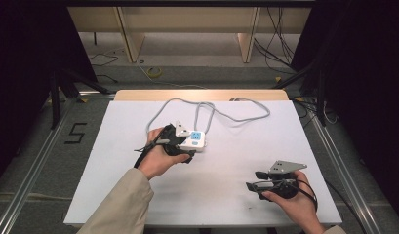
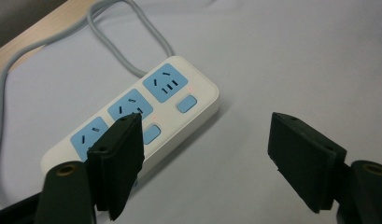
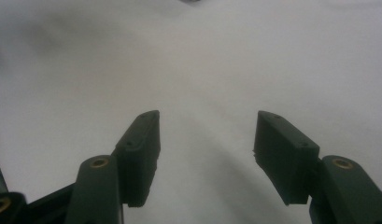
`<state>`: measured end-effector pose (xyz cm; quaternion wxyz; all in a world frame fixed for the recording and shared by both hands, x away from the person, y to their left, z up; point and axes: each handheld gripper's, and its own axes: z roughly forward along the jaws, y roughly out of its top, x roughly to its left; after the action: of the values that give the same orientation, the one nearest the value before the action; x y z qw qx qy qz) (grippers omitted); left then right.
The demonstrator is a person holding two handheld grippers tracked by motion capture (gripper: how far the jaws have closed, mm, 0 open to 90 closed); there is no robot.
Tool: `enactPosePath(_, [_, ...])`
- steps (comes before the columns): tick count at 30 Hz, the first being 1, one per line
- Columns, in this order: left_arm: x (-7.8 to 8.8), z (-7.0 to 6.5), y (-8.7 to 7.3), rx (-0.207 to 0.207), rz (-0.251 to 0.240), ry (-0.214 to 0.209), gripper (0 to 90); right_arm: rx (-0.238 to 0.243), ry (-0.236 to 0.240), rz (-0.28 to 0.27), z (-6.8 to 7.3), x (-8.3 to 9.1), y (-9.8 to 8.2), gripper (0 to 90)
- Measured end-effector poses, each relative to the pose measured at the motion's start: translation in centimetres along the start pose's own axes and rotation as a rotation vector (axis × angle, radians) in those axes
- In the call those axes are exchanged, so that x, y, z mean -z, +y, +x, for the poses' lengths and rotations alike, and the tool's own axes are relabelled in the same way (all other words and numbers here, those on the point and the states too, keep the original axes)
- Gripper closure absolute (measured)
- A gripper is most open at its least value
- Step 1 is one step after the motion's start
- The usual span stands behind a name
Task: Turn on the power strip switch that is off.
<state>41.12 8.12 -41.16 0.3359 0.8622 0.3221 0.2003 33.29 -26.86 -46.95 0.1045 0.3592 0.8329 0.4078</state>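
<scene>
A white table top (image 1: 138, 195) rests on a wooden table (image 1: 138, 94) whose far edge shows beyond it. On the grey floor — left of the table — a black numeral 5 (image 1: 76, 132) is marked; farther back lie a yellow cable coil (image 1: 155, 72) and black cables (image 1: 277, 44) beside wooden furniture legs (image 1: 129, 34).

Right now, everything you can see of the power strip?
The power strip is a white, plastic-looking bar with rounded corners, lying flat on the white table near its middle. Its top carries three blue socket panels in a row and two blue buttons beside them that show. A grey cable runs from one end and loops toward the table's far edge. The left gripper hangs open just over it; one jaw overlaps its near side, and contact cannot be told.
</scene>
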Motion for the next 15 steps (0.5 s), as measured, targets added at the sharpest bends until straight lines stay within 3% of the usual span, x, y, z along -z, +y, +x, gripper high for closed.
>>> enactPosePath(3, [0.6, -0.2, -1.1, 0.014, -0.034, 0.000, 25.8, -0.001, 0.001, 0.000, 0.0, 0.0, 0.0, 41.7])
enactPosePath(15, [2.3, -1.0, -6.4, 0.035, -0.090, 0.016, 25.7, -0.003, -0.001, 0.002, 0.0, 0.0, 0.0, 41.7])
